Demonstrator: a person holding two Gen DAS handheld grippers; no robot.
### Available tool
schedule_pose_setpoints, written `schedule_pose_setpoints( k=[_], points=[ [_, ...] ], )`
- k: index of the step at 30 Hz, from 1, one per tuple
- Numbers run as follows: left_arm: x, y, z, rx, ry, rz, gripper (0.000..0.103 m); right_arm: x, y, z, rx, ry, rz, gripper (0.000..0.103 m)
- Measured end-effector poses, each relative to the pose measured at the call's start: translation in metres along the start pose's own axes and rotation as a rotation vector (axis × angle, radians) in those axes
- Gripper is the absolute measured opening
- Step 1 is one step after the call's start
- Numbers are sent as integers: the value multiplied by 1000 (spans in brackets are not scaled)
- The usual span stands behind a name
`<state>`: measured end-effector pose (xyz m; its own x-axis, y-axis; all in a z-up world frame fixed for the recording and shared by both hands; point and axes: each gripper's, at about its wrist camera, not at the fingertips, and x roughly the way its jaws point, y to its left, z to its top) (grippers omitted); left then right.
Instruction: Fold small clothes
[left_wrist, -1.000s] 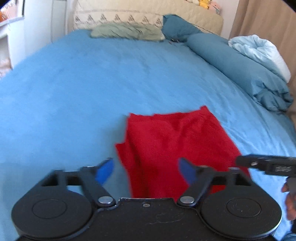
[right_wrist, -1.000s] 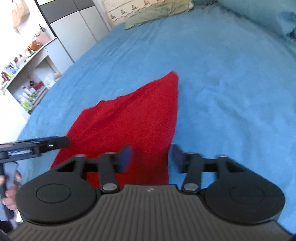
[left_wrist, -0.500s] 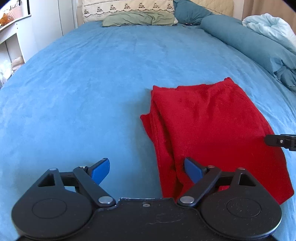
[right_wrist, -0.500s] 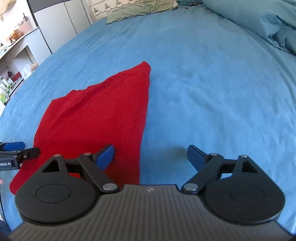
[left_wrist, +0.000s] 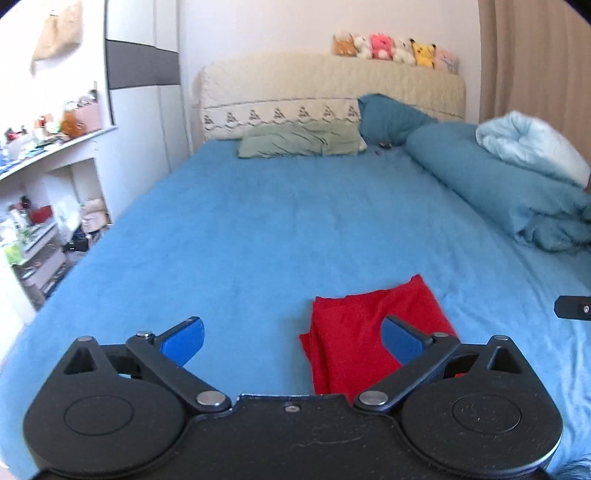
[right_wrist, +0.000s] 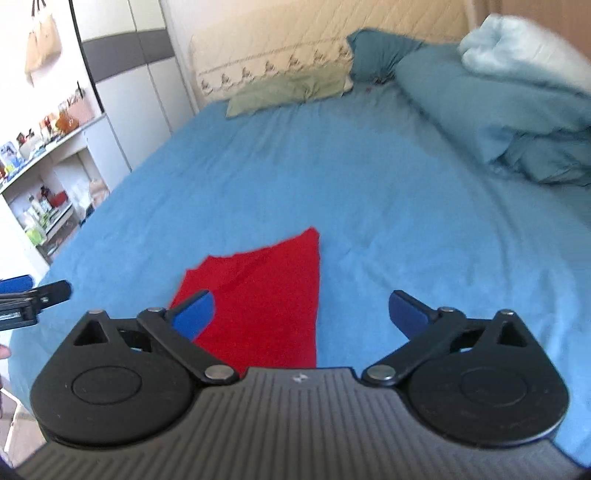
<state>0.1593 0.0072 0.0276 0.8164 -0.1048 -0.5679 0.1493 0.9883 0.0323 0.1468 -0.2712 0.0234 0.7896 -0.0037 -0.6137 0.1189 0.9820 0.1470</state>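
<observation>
A folded red garment (left_wrist: 354, 332) lies flat on the blue bed sheet (left_wrist: 258, 229) near the bed's front edge; it also shows in the right wrist view (right_wrist: 266, 291). My left gripper (left_wrist: 291, 338) is open and empty, held above the sheet just left of the garment. My right gripper (right_wrist: 301, 314) is open and empty, held above the garment's right edge. Each gripper's tip shows at the edge of the other's view. The garment's near part is hidden behind the gripper bodies.
A rolled teal duvet (left_wrist: 498, 192) with a pale blue blanket (left_wrist: 532, 147) lies along the bed's right side. A green pillow (left_wrist: 303, 140) and a teal pillow (left_wrist: 388, 114) lie at the headboard. Cluttered shelves (left_wrist: 33, 221) stand left of the bed.
Both grippers have opened wide, let go of the red garment, and pulled up and back from it. The garment now lies folded on the sheet.
</observation>
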Motion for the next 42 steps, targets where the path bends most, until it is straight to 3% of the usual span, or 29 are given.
schedule_pose_setpoints(
  k=[6, 12, 18, 24, 42],
  points=[
    [-63, -1, -22, -9, 15, 45, 103, -69, 27, -18, -78, 13, -51, 103],
    [-98, -12, -56, -1, 45, 59, 103, -98, 40, -60, -87, 78, -90, 103],
    [-109, -26, -81, 23, 81, 52, 103, -109, 42, -98, -101, 128, -114, 103],
    [-114, -36, -87, 43, 69, 35, 103, -110, 36, -119, -96, 166, -138, 103],
    [-121, -47, -89, 81, 34, 15, 103, -121, 30, -123, -80, 159, -146, 103]
  ],
)
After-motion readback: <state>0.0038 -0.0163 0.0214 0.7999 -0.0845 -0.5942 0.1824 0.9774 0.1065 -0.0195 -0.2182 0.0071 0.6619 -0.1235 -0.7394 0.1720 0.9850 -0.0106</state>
